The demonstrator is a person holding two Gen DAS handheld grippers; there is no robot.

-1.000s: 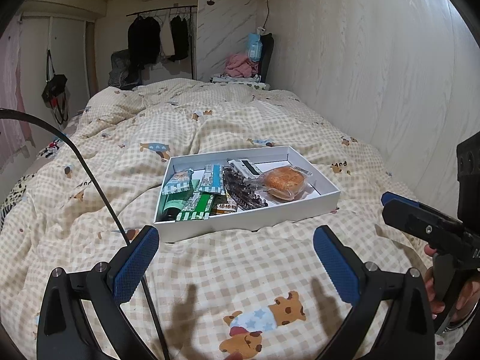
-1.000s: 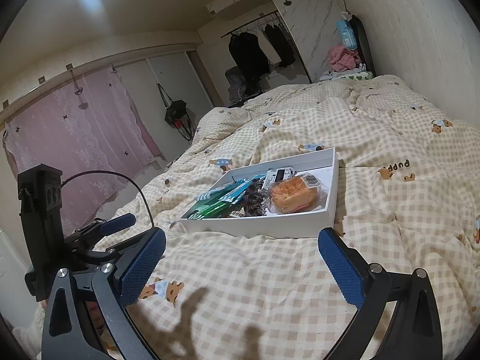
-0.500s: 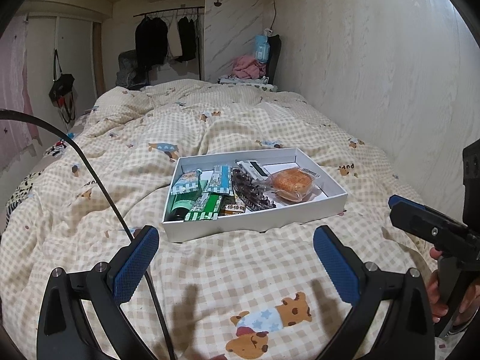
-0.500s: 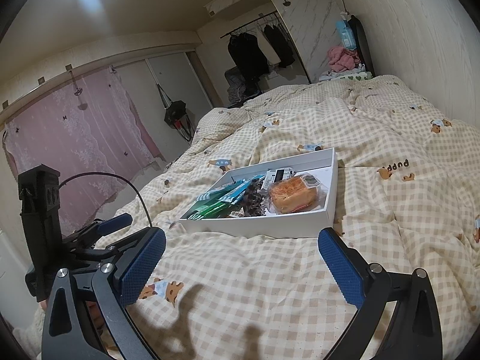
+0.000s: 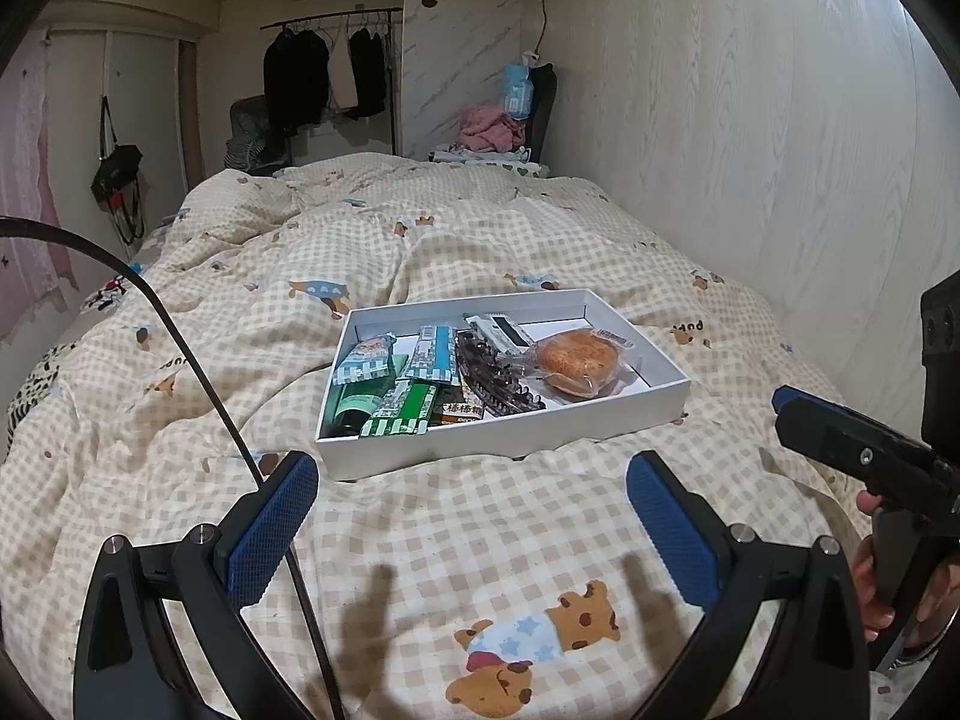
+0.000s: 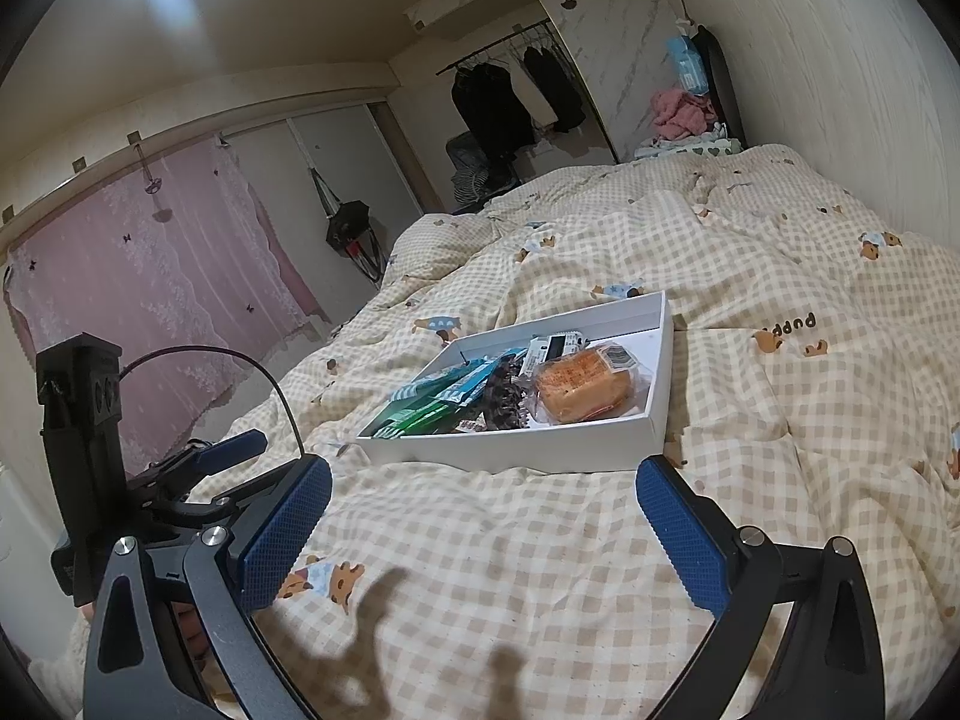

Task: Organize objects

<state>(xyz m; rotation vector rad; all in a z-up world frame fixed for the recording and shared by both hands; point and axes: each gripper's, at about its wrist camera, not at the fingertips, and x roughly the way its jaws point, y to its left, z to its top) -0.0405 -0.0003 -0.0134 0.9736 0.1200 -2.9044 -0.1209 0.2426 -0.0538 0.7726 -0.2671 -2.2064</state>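
Observation:
A shallow white box lies on the checked bed cover. It holds a wrapped bun, a black hair clip, green and blue snack packets and a small white device. My left gripper is open and empty, short of the box's near wall. My right gripper is open and empty, also short of the box. Each gripper shows at the side of the other's view.
The bed cover spreads all round the box. A wall runs along the right. A black cable crosses the left. A clothes rack stands at the far end, a pink curtain to the left.
The left gripper has shifted slightly, so the box sits a little further right in its view. The right gripper's view has barely changed. Both stay open.

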